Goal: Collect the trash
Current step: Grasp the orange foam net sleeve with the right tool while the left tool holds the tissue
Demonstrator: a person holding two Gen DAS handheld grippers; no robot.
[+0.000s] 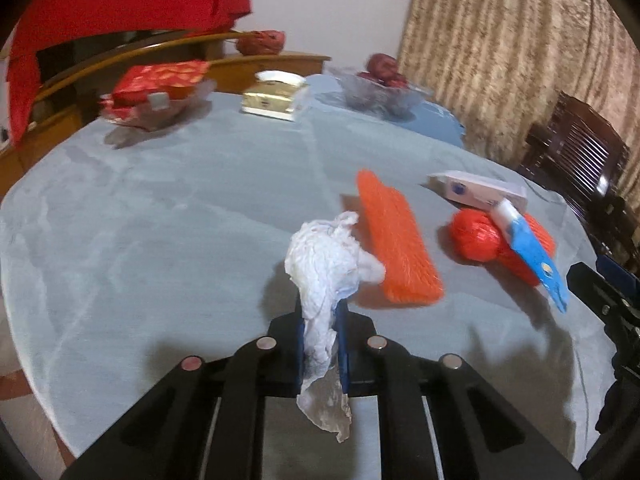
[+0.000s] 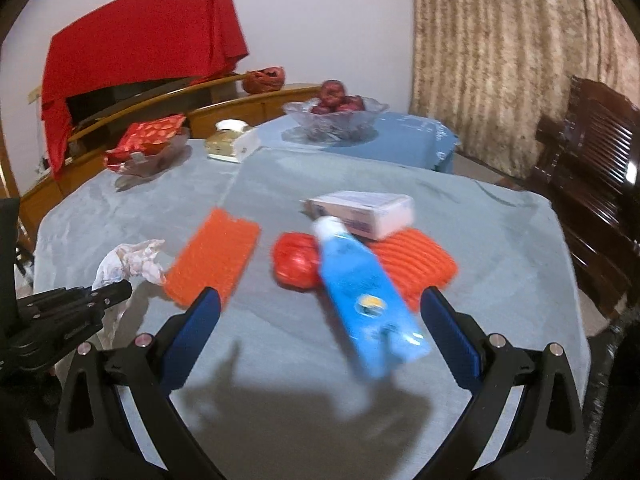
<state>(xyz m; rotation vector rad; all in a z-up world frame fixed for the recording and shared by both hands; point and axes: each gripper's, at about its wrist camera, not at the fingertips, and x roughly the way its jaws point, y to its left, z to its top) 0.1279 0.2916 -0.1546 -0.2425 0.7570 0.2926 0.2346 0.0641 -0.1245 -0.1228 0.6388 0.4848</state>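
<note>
Left gripper [image 1: 322,320]: pressed together on a crumpled white tissue [image 1: 326,264], the pads pinching its middle; loose ends stick out above and below the pads.
Tissue, handling: by the look of it very light, soft and limp; likely to tear or slip out if tugged, so a pinch through the thick bunched part suits best.
Right gripper [image 2: 320,312]: spread wide and empty, with a blue tube [image 2: 360,288] lying between and beyond its fingers, untouched.
Blue tube, place: centre of the table [image 2: 500,240], its white cap resting on a red bag [image 2: 296,262] at about 11 o'clock from the tube's body.
Blue tube, handling: looks squashy and smooth, perhaps slippery; a grip across the flat body seems safest.
Orange mesh sleeves: one [image 2: 214,256] at 9 o'clock from the tube, another [image 2: 420,264] at 3 o'clock; probably light and springy.
White box [image 2: 372,210]: at 12 o'clock from the tube, sitting partly on the second sleeve; stiff cardboard, seemingly light.
Far side, 12 o'clock: fruit bowl [image 2: 336,118], not trash.
</note>
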